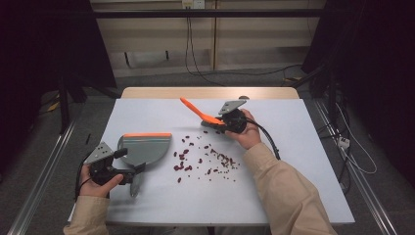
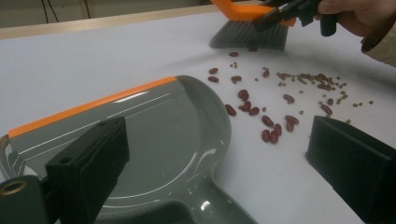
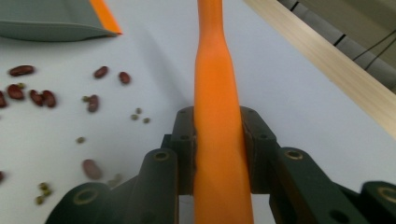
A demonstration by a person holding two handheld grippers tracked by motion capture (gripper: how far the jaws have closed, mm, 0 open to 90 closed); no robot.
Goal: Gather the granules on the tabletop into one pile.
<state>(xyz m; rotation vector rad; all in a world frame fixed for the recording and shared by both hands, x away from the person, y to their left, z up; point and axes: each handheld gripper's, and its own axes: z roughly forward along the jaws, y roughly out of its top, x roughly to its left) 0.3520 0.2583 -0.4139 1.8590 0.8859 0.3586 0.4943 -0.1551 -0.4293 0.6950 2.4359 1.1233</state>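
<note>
A grey dustpan (image 1: 147, 149) with an orange lip lies flat at the left of the white table top, mouth facing away from me. My left gripper (image 1: 129, 161) stands open over its near end, and the wide-apart jaws straddle the dustpan (image 2: 154, 140) without pressing it. Red beans and small green ones (image 1: 205, 159) are scattered across the middle of the table. My right gripper (image 1: 215, 121) is shut on the orange handle of a small brush (image 1: 195, 110). In the right gripper view the handle (image 3: 217, 70) runs up between the clamped jaws. The grey bristles (image 2: 247, 37) touch down just beyond the beans (image 2: 271, 128).
The white sheet (image 1: 293, 147) covers a wooden table whose bare far edge (image 1: 210, 92) shows at the back. Bare sheet lies right of the beans and along the front. Cables run over the floor behind and to the right of the table.
</note>
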